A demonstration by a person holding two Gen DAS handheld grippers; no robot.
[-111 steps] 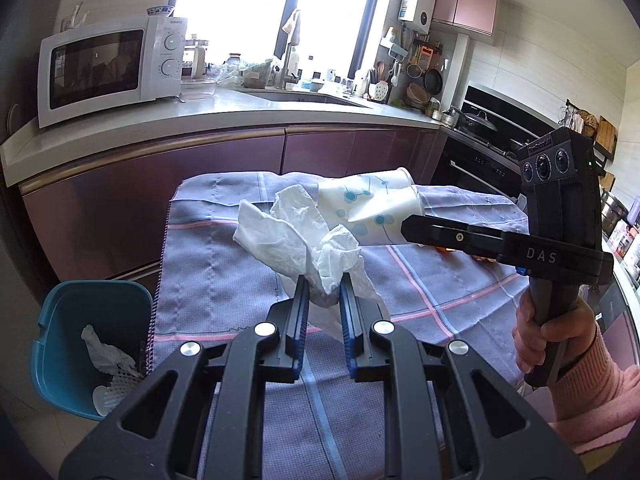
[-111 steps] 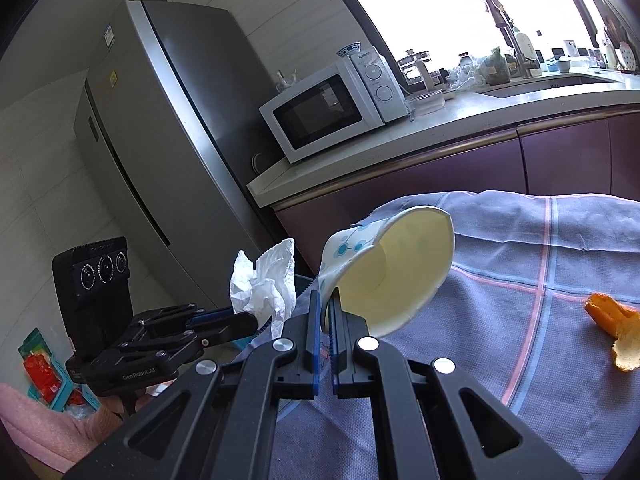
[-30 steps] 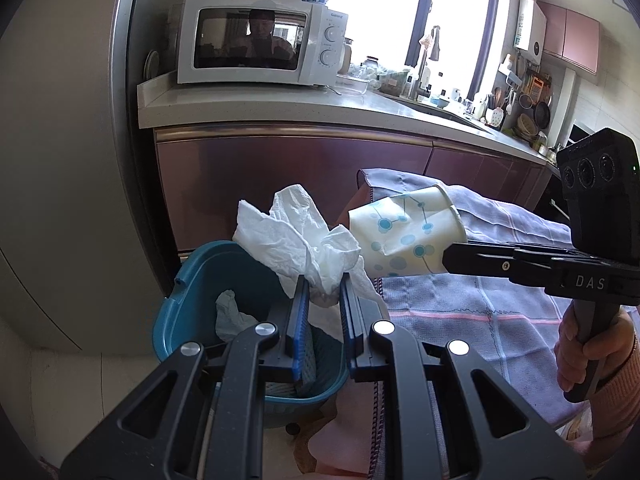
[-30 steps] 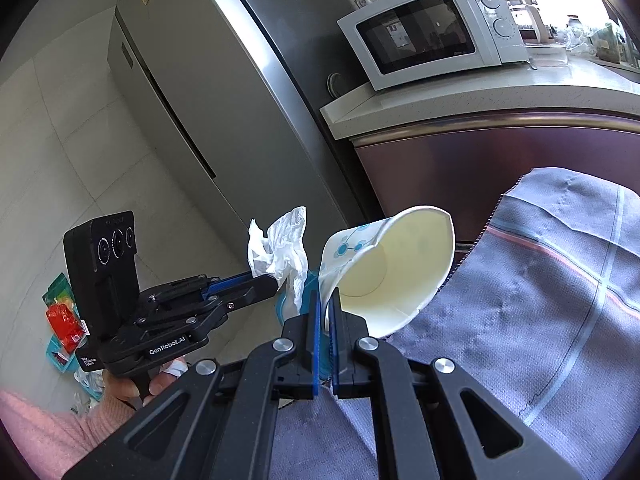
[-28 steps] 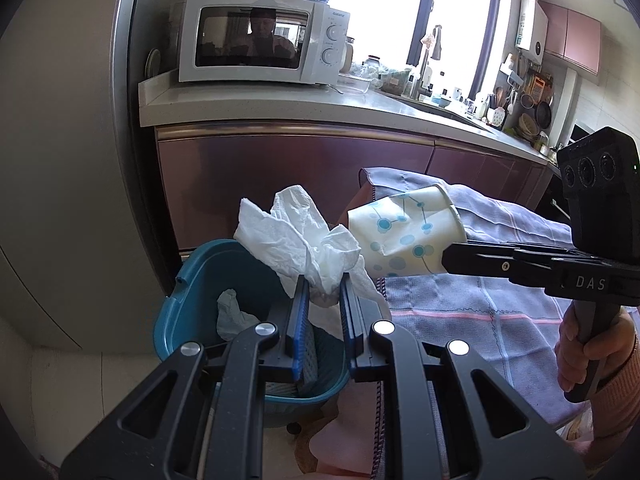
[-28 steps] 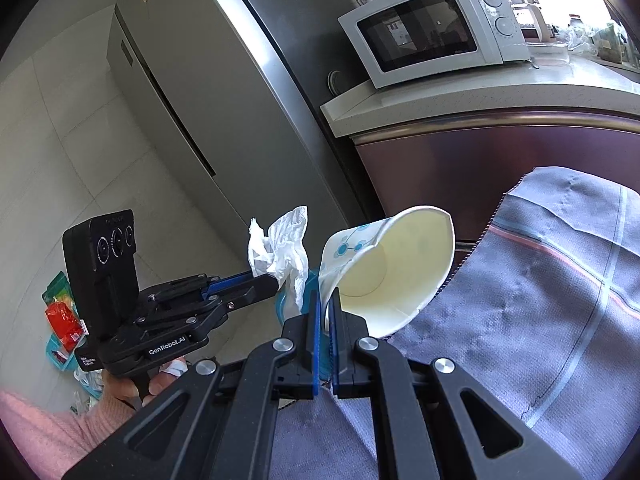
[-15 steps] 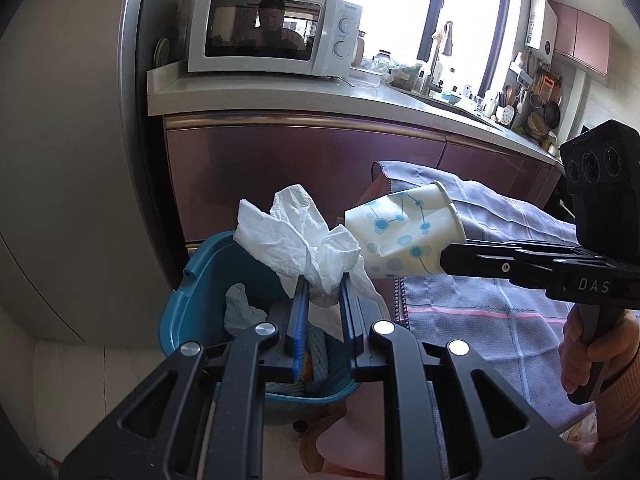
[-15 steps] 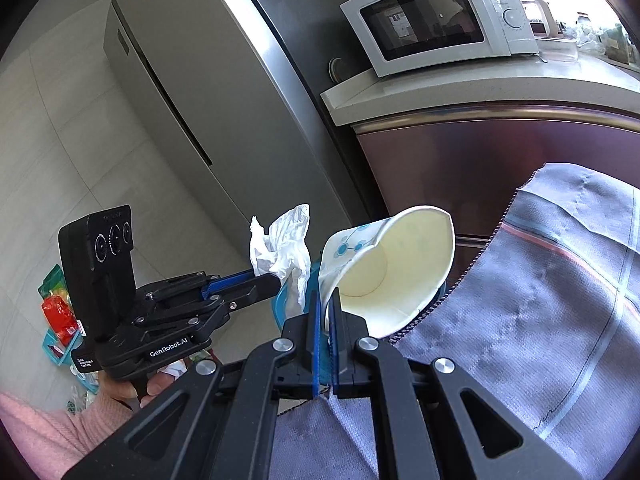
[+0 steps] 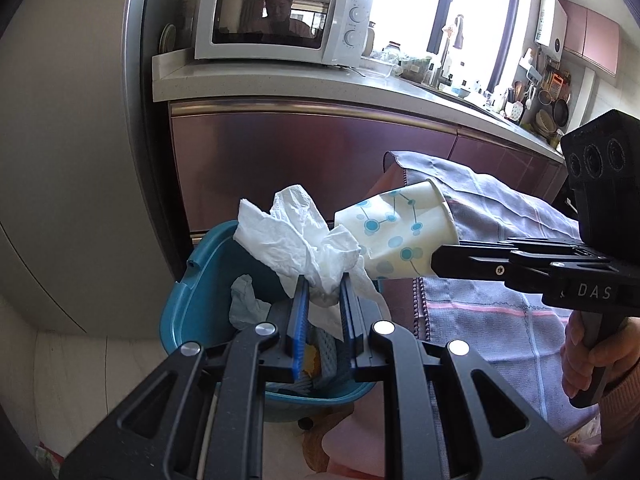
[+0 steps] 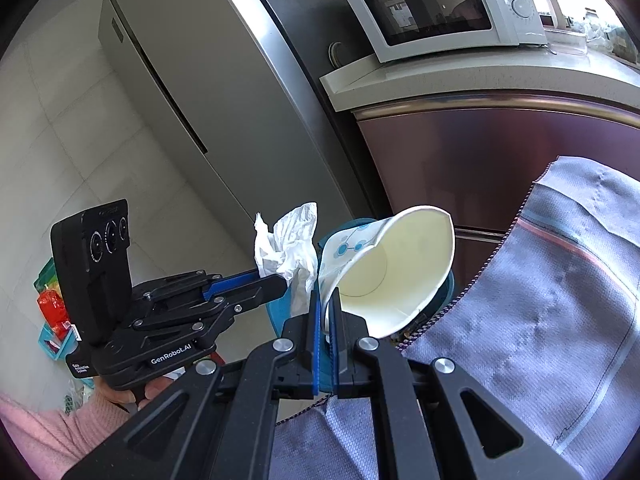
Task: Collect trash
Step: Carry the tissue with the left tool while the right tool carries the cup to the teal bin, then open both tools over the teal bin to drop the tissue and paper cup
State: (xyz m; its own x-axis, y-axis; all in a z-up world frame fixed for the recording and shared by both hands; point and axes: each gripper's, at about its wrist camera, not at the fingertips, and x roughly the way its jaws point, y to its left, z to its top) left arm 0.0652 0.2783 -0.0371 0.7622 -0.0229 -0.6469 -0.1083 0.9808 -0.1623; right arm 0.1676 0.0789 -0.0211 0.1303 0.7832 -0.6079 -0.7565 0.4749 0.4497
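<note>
My left gripper (image 9: 323,286) is shut on a crumpled white tissue (image 9: 294,242) and holds it above the teal trash bin (image 9: 188,312). My right gripper (image 10: 326,300) is shut on the rim of a white paper cup with blue dots (image 10: 394,276), held on its side just right of the tissue. The cup also shows in the left wrist view (image 9: 400,236), and the tissue in the right wrist view (image 10: 288,252). The bin holds crumpled paper (image 9: 244,306) and an orange scrap (image 9: 311,360). In the right wrist view the bin (image 10: 278,312) is mostly hidden behind the cup.
The table's grey checked cloth (image 9: 500,320) hangs to the right of the bin. Purple cabinets (image 9: 300,160) with a counter and a white microwave (image 9: 280,20) stand behind. A steel fridge (image 10: 208,100) is on the left. Colourful packets (image 10: 52,308) lie on the floor.
Both grippers have swung left off the table with the tissue and cup, and now hang over the bin, which looks closer and larger. Both grips are unchanged.
</note>
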